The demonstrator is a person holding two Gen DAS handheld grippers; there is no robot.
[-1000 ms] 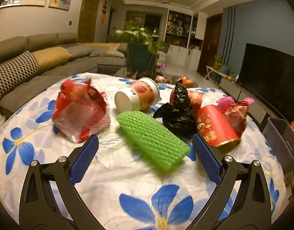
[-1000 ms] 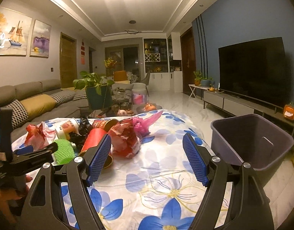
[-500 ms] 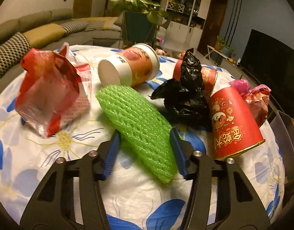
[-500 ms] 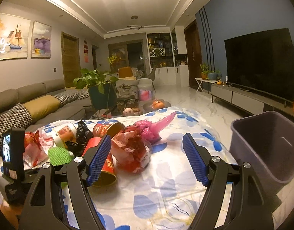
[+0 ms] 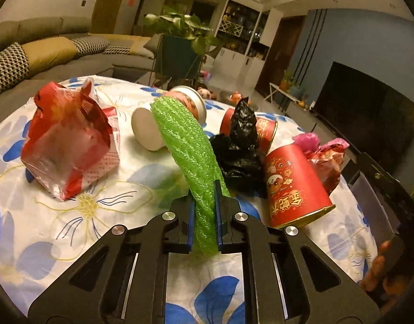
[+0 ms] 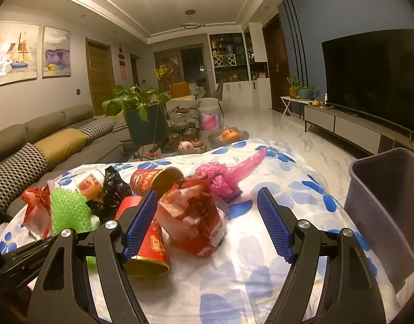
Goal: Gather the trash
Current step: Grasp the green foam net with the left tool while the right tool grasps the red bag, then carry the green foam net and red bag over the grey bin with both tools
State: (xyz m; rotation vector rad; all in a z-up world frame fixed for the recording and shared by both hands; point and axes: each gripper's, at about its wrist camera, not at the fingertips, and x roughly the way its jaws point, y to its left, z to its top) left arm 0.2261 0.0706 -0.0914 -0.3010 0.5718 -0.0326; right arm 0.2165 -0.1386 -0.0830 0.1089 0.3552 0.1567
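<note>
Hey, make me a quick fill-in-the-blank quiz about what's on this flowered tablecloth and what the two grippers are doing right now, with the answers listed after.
1. The left gripper is shut on the ____ foam mesh sleeve.
2. The right gripper has its fingers ____, with nothing between them.
3. The crumpled plastic bag beside the red printed paper cup is ____ in colour.
4. The grey plastic bin stands to the ____ of the flowered tablecloth in the right wrist view.

Missing words: green; open; black; right
</note>
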